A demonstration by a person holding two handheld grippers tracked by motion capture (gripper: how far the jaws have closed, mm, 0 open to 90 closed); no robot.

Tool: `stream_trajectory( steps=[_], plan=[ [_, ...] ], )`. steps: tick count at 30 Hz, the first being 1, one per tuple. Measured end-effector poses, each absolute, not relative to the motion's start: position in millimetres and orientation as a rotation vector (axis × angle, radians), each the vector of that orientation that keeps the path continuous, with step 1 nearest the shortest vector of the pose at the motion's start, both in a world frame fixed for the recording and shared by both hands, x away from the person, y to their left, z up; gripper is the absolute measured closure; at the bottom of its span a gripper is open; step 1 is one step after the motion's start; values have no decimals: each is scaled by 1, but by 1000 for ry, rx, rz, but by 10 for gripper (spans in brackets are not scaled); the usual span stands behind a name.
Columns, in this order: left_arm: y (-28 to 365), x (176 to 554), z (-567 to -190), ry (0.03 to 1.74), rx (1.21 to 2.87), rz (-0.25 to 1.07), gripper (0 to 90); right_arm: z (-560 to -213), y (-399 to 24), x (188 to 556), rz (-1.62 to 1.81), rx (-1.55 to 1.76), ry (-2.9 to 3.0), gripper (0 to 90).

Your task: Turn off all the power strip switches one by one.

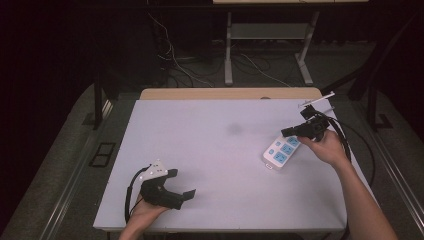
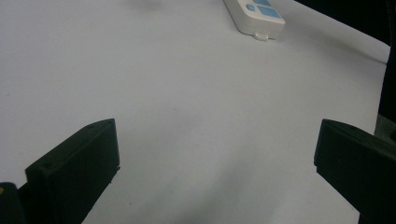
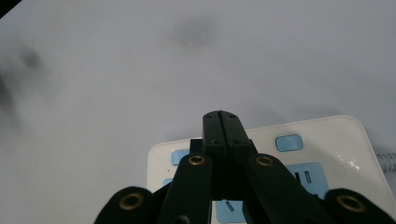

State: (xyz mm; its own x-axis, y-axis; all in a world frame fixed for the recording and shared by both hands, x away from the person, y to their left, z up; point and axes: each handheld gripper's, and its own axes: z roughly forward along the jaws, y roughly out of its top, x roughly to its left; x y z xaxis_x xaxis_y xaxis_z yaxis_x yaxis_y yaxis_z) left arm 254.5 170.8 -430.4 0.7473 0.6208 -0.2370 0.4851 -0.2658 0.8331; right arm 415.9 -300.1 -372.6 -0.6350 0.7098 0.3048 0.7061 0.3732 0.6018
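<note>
While my right tongs (image 3: 221, 122) sit pinched shut, empty, just over the power strip (image 1: 281, 151) at the table's (image 1: 210, 150) right side, left tongs (image 1: 181, 184) rest wide open. Likely switch-pressing step; next: tip onto the switch (image 3: 289, 142).

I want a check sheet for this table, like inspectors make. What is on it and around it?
Surface: white table top, bare but for one faint dark smudge.
Job's things: white power strip with blue sockets, lying flat near the right edge.
Clutter: nothing seen.
Grippers: left claw open, low over the table; right claw shut, holding nothing, above the strip's far end.
Cables: a black cable trails from the left claw; another cable loops from the right one.
Surroundings: dark room, table legs and loose wires on the floor behind.
</note>
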Motion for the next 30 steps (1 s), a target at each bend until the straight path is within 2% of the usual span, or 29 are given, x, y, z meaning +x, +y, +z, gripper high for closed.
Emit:
stream_trajectory(
  steps=[30],
  plan=[
    [172,255,-430,843,1919,167,0,-402,-300,435,1074,1373,2654,900]
  ],
)
